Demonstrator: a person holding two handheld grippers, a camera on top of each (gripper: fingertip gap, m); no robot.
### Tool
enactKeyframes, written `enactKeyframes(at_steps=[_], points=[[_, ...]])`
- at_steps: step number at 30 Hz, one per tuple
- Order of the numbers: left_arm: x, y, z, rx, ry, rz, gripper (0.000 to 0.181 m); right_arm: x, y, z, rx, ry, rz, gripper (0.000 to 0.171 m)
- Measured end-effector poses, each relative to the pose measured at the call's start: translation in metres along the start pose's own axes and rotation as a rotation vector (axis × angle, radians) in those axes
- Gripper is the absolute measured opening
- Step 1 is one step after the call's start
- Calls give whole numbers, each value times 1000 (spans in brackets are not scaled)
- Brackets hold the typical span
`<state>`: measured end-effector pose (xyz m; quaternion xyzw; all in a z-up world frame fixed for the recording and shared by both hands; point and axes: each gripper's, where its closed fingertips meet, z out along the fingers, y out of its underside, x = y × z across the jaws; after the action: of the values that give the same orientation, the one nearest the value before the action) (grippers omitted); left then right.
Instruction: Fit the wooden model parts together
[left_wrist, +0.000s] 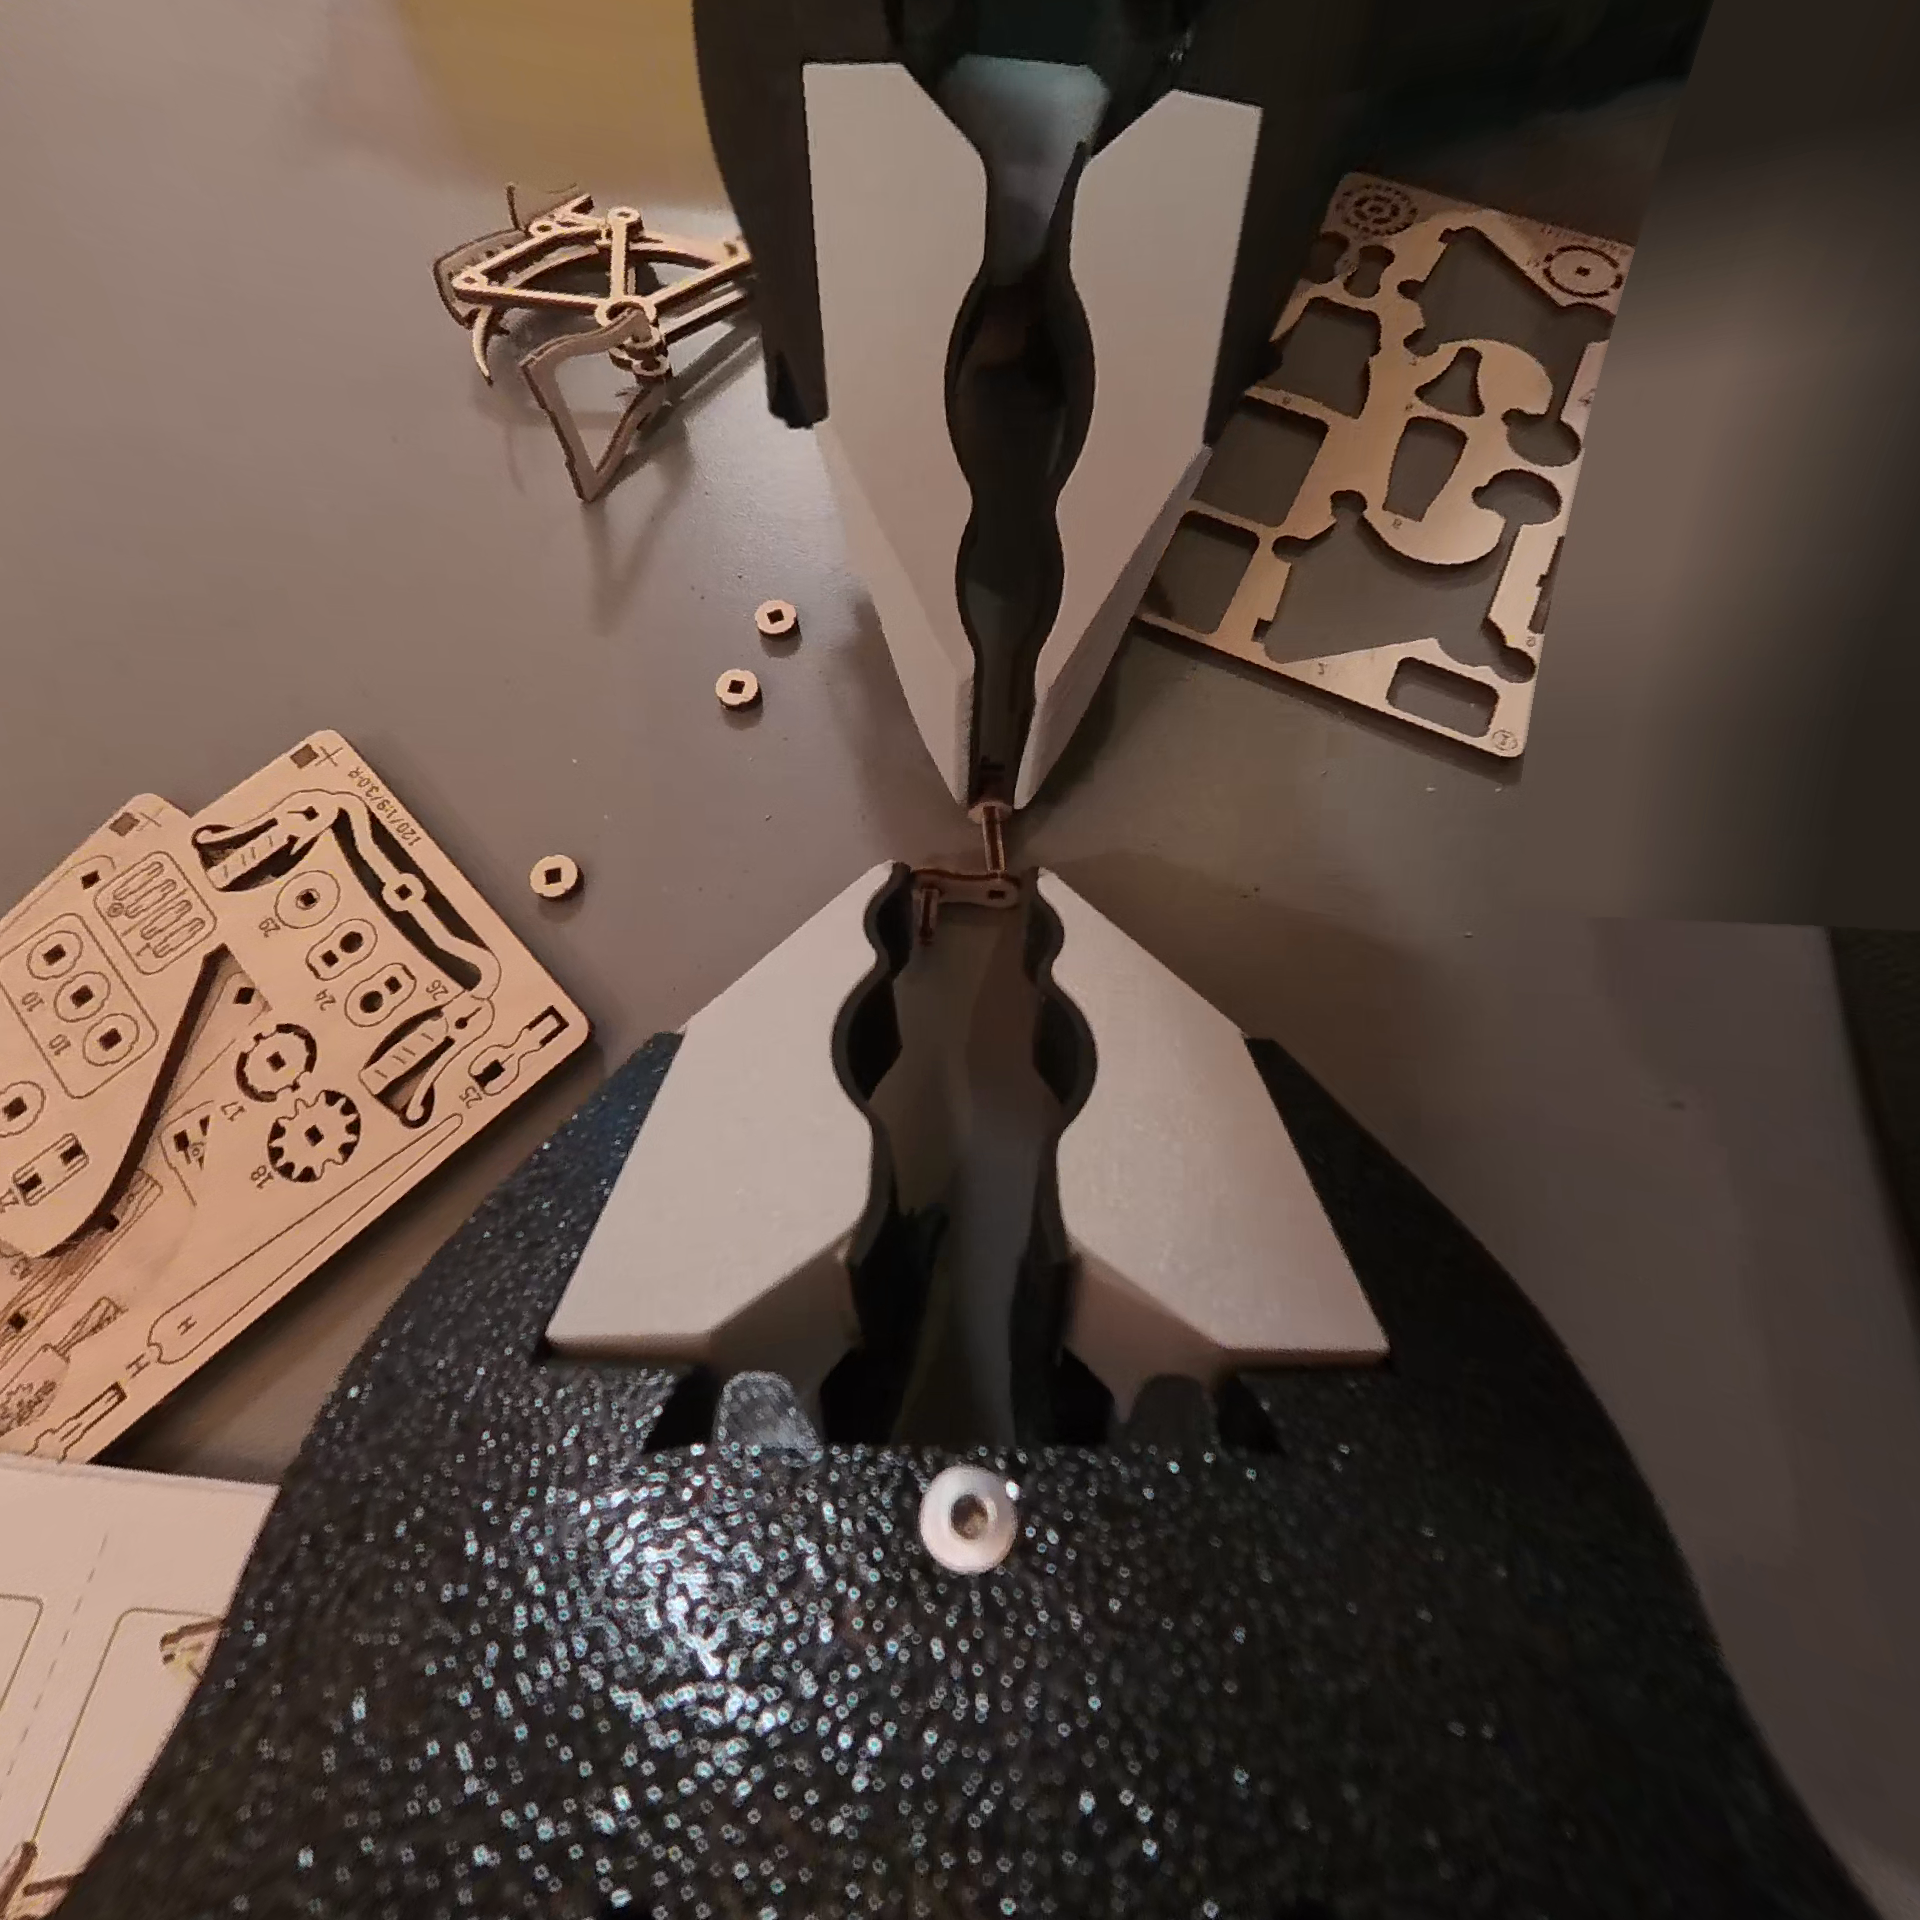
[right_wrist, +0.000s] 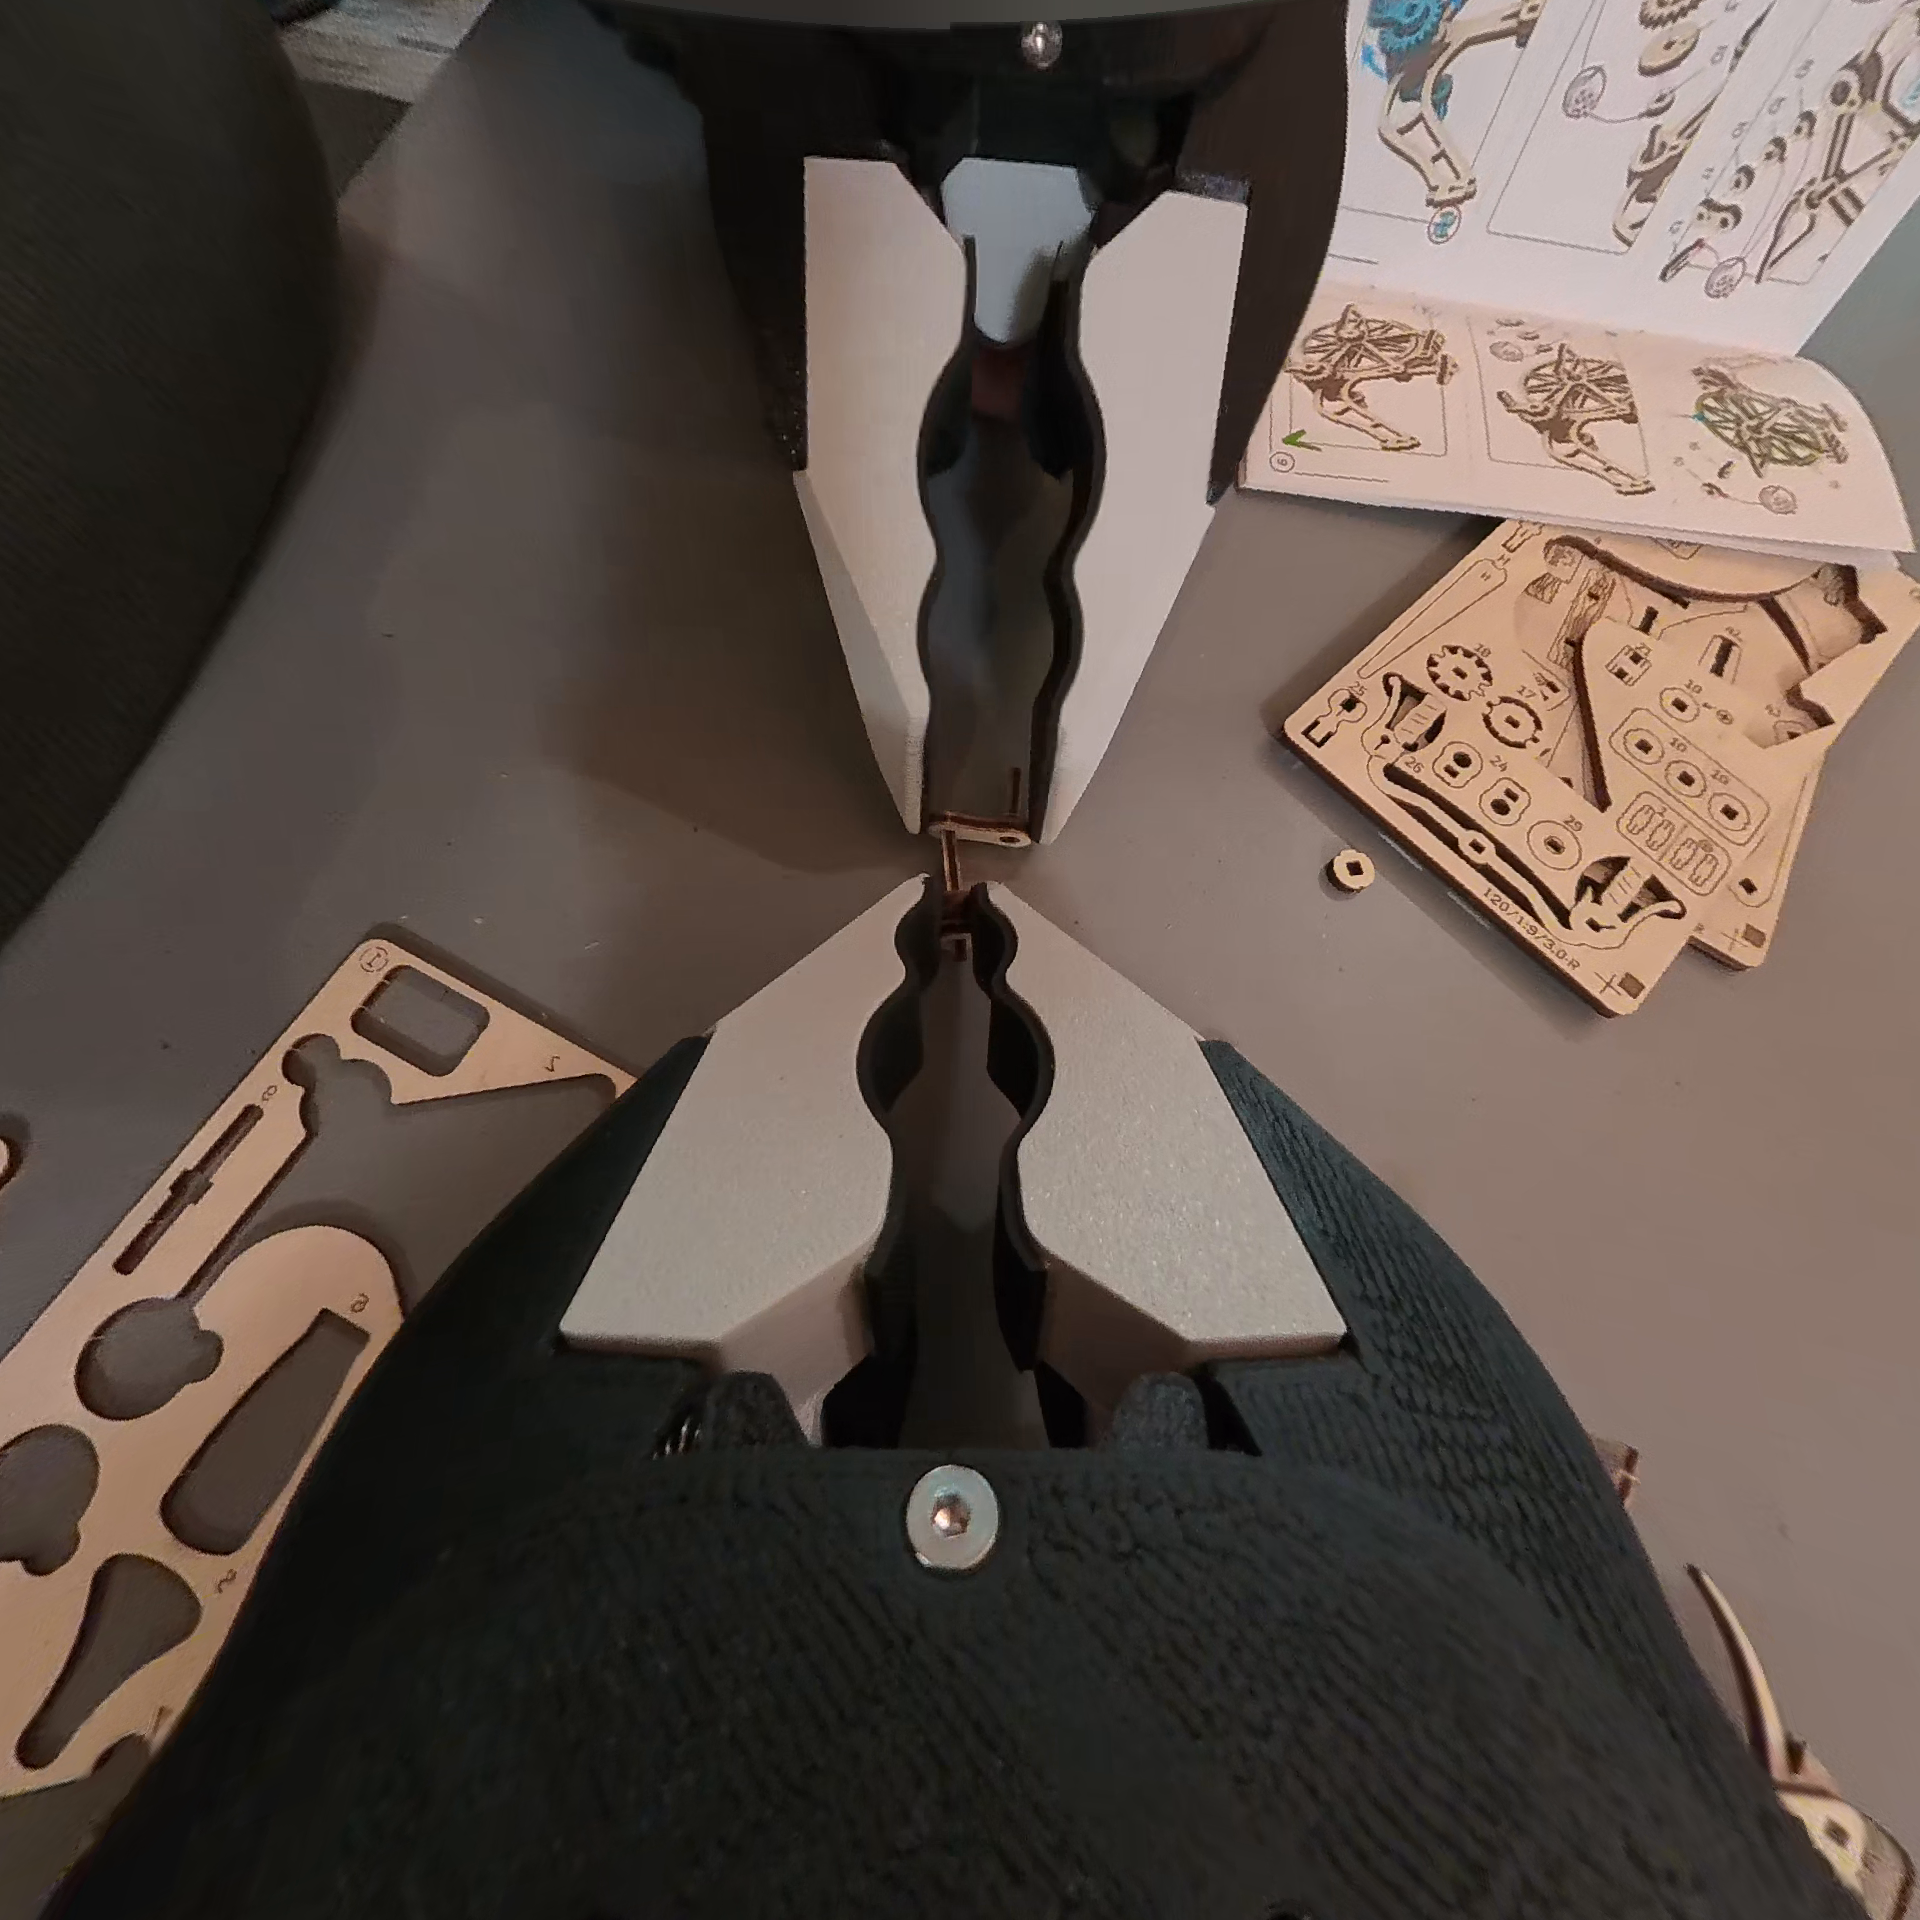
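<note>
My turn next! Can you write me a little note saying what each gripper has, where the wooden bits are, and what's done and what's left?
Left gripper: jaws shut on a small flat wooden link piece, held crosswise.
Right gripper: jaws shut on a thin wooden peg piece, pointing at the link.
Both tips meet nose to nose above the grey table; the peg touches the link's end.
Nearby: three small round wooden washers, the half-built wooden frame model, pale punched wooden sheets.
Whether the peg is fully seated cannot be told.
Left: press home, then continue.
</note>
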<state>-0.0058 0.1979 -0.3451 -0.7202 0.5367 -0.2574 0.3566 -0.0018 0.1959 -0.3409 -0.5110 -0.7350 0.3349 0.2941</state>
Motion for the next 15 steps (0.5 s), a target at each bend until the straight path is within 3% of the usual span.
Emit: enactKeyframes(at_steps=[12,15], points=[[1,0,0,-1,10,-8,19,-1,-4,5,1,32,-17,0],[1,0,0,-1,14,-12,19,-2,-3,-2,20,-24,59,12]])
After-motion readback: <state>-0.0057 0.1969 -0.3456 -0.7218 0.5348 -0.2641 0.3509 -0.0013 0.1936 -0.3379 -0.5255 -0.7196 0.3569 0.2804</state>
